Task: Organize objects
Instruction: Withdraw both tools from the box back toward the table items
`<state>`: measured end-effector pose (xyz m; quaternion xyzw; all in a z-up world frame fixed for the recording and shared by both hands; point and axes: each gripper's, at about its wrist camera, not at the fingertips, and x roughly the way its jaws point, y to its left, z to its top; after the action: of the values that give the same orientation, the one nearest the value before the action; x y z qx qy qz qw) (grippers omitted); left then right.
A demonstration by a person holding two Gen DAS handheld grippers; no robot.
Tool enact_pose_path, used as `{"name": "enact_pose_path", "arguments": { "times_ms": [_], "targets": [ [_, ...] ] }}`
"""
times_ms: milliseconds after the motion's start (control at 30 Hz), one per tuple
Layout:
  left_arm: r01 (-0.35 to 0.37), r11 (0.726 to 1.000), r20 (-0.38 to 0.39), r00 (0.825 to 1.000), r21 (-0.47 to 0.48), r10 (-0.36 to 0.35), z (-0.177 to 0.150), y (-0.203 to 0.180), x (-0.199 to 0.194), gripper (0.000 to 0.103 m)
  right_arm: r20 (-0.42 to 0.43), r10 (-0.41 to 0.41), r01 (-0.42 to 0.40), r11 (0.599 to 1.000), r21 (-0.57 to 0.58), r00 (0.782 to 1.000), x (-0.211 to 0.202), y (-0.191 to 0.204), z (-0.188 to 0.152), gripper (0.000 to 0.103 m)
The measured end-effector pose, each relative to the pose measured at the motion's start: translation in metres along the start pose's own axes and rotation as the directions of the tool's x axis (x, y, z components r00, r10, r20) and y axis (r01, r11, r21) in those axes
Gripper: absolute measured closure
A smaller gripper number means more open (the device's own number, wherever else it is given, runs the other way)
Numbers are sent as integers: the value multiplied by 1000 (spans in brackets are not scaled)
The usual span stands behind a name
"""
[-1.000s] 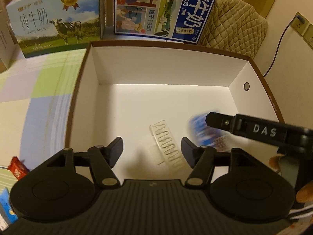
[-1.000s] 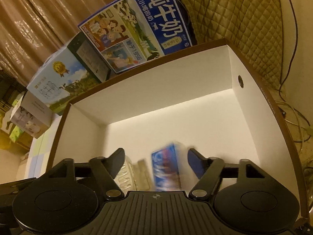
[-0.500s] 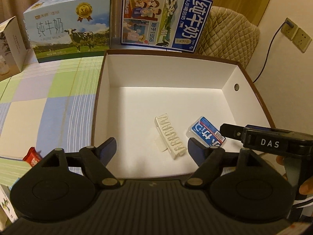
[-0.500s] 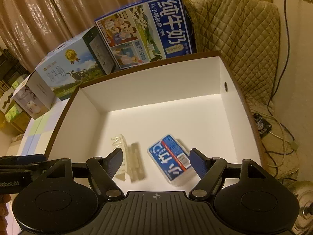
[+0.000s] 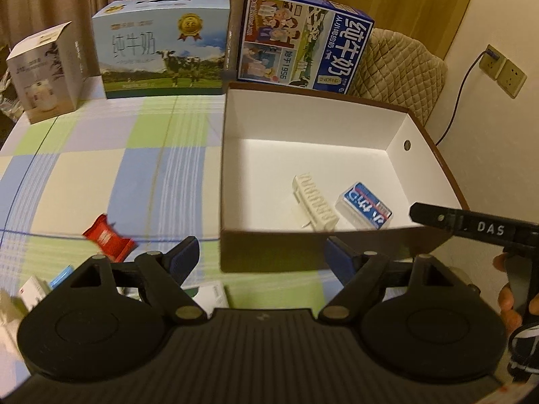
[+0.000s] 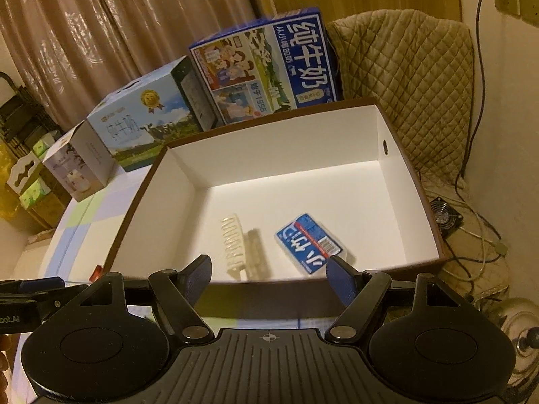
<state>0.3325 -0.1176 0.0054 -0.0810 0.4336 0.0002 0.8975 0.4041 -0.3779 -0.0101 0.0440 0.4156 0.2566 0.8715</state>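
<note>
A white-lined brown box (image 5: 303, 118) (image 6: 286, 148) stands on the checked tablecloth. Inside it lie a cream hair clip (image 5: 315, 203) (image 6: 235, 245) and a blue tissue pack (image 5: 367, 205) (image 6: 308, 244), side by side near the front wall. My left gripper (image 5: 262, 252) hovers in front of the box's near wall, its jaws opening with nothing between them. My right gripper (image 6: 269, 267) also hangs before the near wall, open and holding nothing. A red snack wrapper (image 5: 107, 235) lies on the cloth left of the box.
Two milk cartons (image 5: 165, 43) (image 5: 303, 37) and a small white box (image 5: 43, 74) line the table's back edge. Small packets (image 5: 33, 289) and a white card (image 5: 210, 294) lie near the front left. A quilted chair (image 6: 414, 84), cables and a fan (image 6: 444, 217) are on the right.
Both grippers have pulled back and up out of the box to its near side. The clip and the tissue pack stay on the box floor. The left jaws have widened.
</note>
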Motion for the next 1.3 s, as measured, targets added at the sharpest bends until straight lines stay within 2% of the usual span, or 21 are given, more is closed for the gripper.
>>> {"name": "enact_pose_path", "arguments": {
  "times_ms": [300, 500, 900, 1300],
  "targets": [
    [7, 1000, -32, 999, 12, -7, -31, 34, -23, 25, -5, -16, 16, 1000, 16, 1000, -21, 24, -33, 30],
    [-15, 1000, -30, 999, -1, 15, -50, 67, -43, 25, -46, -17, 17, 1000, 16, 999, -20, 44, -57, 30],
    [-76, 995, -66, 995, -71, 71, -91, 130, -66, 25, -141, 29, -35, 999, -42, 990, -1, 89, -91, 30],
    [-127, 985, -120, 986, -115, 113, -125, 163, -68, 25, -232, 55, -76, 993, -85, 971, 21, 117, -114, 30]
  ]
}}
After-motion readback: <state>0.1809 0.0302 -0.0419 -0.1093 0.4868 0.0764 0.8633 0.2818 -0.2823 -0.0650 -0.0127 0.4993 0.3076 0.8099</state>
